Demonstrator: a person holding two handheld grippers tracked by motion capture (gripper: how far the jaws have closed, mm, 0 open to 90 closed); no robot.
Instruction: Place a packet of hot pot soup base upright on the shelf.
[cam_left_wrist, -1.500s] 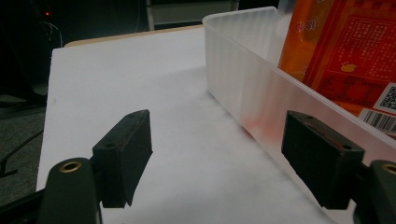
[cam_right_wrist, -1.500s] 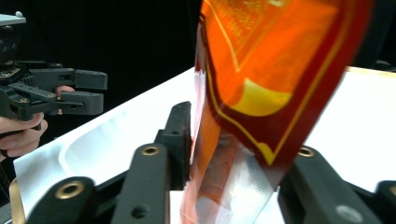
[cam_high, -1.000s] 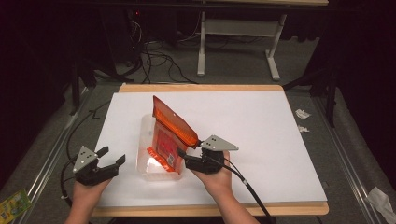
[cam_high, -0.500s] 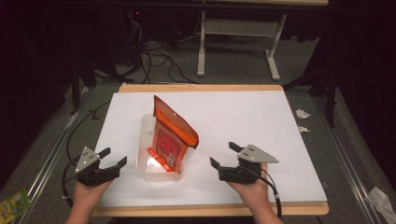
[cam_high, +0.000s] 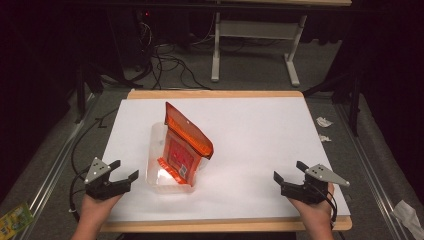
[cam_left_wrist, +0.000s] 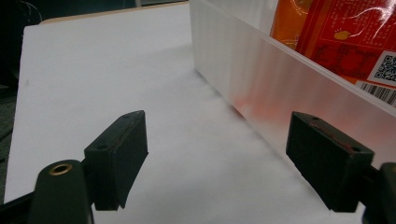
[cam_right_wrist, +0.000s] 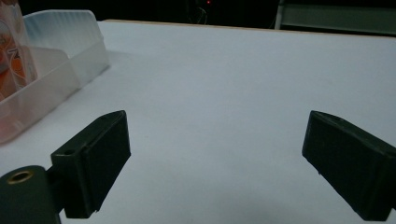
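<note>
White sheet on a wooden table (cam_high: 215, 93), dark room behind.

An orange packet (cam_high: 185, 145) stands tilted in a clear plastic bin (cam_high: 155, 150) left of centre (cables (cam_high: 165, 60) trail on the floor beyond); 2 grippers, left gripper (cam_high: 124, 174) and right gripper (cam_high: 287, 171), rest released near the front edge, grasping nothing.

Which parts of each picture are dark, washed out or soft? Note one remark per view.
High view: the white table is brightly lit while the floor beyond falls nearly black. Left gripper view: the clear bin wall looks hazy, tinted orange by the orange packet. Right gripper view: its own jaws are soft and dark, and the bin is dim.
</note>
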